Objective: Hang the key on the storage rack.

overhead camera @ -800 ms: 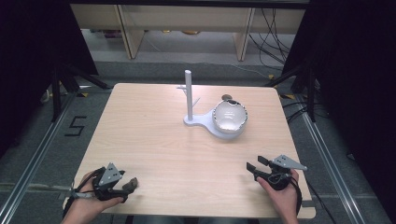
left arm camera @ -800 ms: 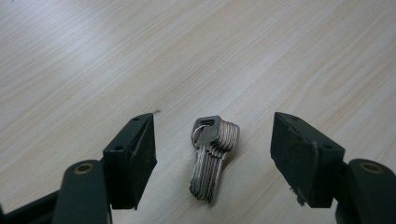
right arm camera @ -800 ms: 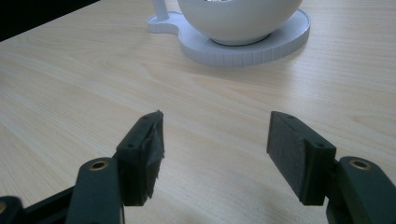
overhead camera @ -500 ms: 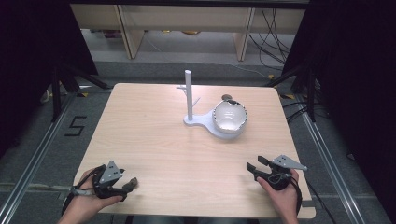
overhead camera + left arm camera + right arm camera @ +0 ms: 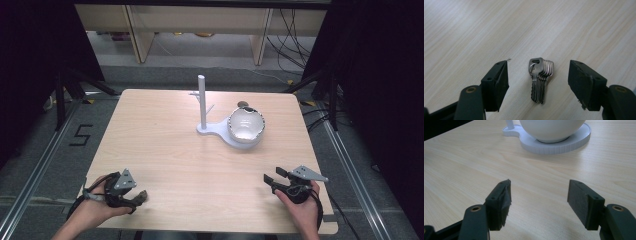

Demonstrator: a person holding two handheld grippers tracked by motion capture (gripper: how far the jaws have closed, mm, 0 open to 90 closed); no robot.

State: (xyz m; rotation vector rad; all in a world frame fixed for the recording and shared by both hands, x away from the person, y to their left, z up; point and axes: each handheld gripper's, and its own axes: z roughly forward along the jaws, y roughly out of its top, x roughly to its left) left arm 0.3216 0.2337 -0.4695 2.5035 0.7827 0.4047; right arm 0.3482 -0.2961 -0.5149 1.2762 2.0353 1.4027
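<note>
Left gripper view: bunch of keys (image 5: 540,79) flat on desk (image 5: 574,30), between spread, untouching fingers (image 5: 496,86). Right gripper view: fingers (image 5: 499,203) wide, empty; white bowl (image 5: 552,130) on stand (image 5: 576,141).

Bowl (image 5: 552,130): upper part cut off by the right gripper view's top edge. Stand post (image 5: 509,123): likewise cut. Dark item (image 5: 243,104) behind bowl: mostly hidden, unidentifiable.

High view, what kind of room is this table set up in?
Probably a lab recording setup: a bare wooden table between black curtains, tripod legs beside it, loose cables and a taped floor number.
</note>
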